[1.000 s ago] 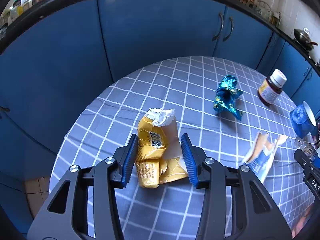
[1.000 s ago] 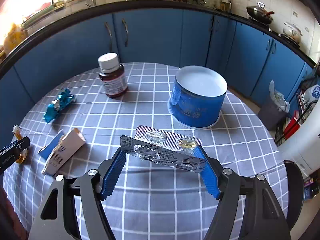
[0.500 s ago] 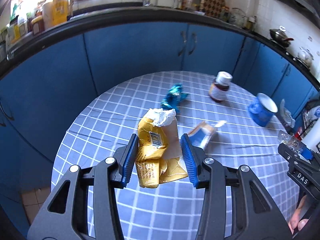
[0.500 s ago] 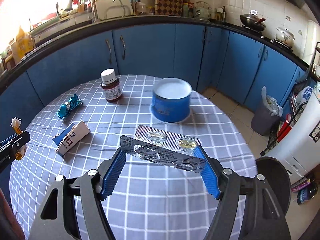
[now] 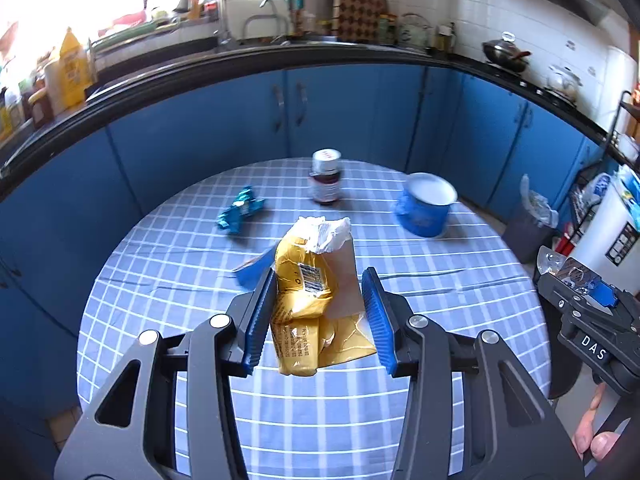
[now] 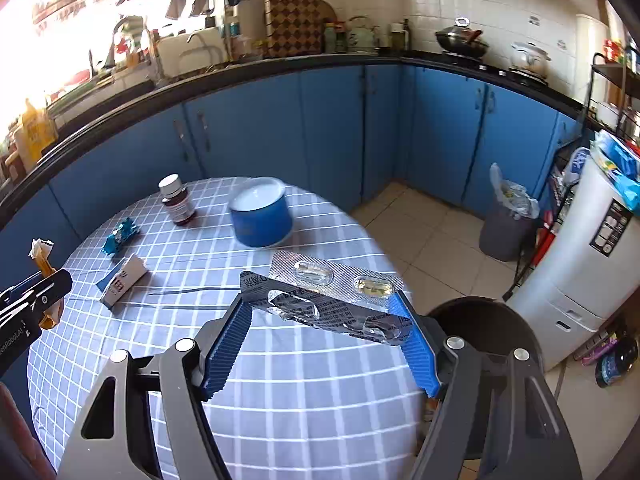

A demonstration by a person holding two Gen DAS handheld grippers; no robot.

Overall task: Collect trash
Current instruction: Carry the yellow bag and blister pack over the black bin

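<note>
My left gripper (image 5: 320, 316) clamps the yellow wrapper (image 5: 316, 300) between both pads; torn top juts past the fingertips. My right gripper (image 6: 324, 340) grips the blister pack (image 6: 332, 296) crosswise; table (image 6: 312, 400) lies below.

Small carton (image 5: 252, 266) behind yellow wrapper (image 5: 308, 300)

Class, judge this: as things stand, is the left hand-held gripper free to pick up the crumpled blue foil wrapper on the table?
Probably not: the left hand-held gripper is shut on the yellow packet, so the blue foil wrapper must wait.
</note>
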